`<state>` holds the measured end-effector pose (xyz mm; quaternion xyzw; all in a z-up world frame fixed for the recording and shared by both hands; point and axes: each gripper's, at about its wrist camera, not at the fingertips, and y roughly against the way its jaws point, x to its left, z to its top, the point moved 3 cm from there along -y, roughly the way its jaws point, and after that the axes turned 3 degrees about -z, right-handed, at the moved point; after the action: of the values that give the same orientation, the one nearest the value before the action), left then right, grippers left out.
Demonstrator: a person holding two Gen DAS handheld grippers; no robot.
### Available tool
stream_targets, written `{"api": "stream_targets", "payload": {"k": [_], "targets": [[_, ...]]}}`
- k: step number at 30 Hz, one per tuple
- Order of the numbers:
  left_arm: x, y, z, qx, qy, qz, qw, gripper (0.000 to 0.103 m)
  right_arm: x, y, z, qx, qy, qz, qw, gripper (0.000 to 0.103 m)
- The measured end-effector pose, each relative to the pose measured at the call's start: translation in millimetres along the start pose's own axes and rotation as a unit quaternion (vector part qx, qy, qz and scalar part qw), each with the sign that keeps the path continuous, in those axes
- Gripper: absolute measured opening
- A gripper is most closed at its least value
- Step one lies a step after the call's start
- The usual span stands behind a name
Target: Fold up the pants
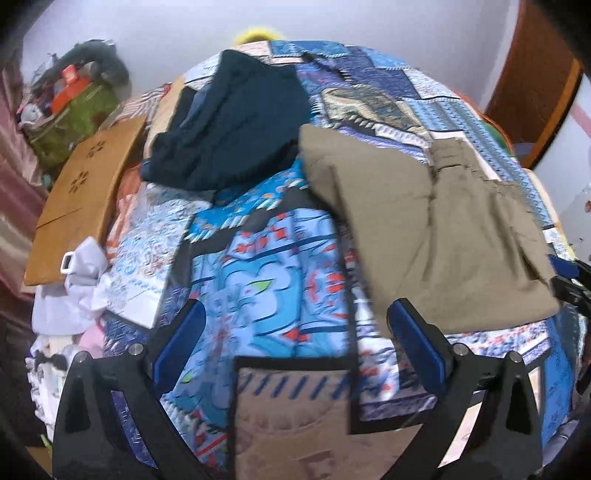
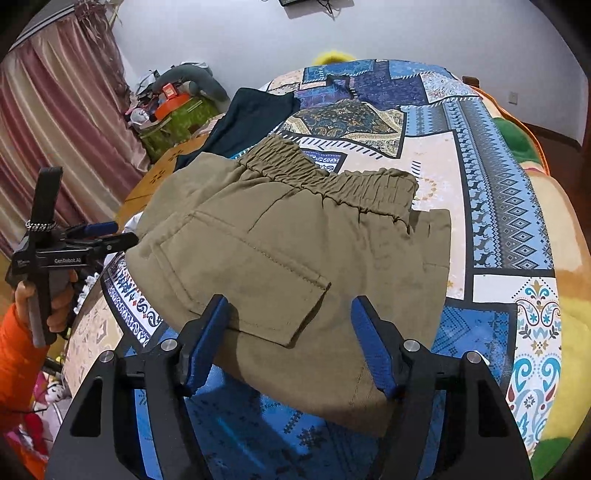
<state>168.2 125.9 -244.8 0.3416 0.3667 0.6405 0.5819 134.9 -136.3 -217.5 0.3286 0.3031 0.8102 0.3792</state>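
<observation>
One green bin point(image 2: 173, 125) beside the bed holds heaped clutter point(image 2: 166, 98).

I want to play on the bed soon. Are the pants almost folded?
Nearly. The khaki pants already lie folded into a compact stack on the quilt. Both the left gripper and right gripper are open, holding nothing. The dark garment behind looks unfolded.

My left camera looks from low over the near edge of the bed point(image 1: 258, 266), facing across it toward the far wall point(image 1: 184, 26). My right camera sits close above the khaki pants point(image 2: 295, 240), facing likewise. Both share the pants and dark garment point(image 1: 229, 122) (left view blurred).
</observation>
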Motion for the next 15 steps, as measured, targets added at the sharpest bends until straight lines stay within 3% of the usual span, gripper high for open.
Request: {"api": "stream_targets", "payload": {"k": [1,2,5,10,13,15], "targets": [[4,-1,0,0.004,-0.008,0.039,0.9992,0.092,0,0,1,0.000,0.000,-0.001,1.000,0.064],[7,-2,1,0.009,-0.011,0.050,0.9987,0.089,0,0,1,0.000,0.001,-0.001,1.000,0.064],[17,3,6,0.015,0.014,0.005,0.9998,0.088,-1,0,0,0.000,-0.001,-0.002,1.000,0.065],[3,22,33,-0.025,-0.008,-0.022,0.9994,0.089,0,2,3,0.004,0.001,-0.004,1.000,0.065],[-7,8,49,-0.007,-0.006,-0.072,0.9973,0.089,0,3,4,0.008,0.007,-0.007,1.000,0.065],[-12,-11,58,0.011,-0.001,-0.086,0.9962,0.088,0,2,2,0.008,0.008,-0.007,1.000,0.065]]}}
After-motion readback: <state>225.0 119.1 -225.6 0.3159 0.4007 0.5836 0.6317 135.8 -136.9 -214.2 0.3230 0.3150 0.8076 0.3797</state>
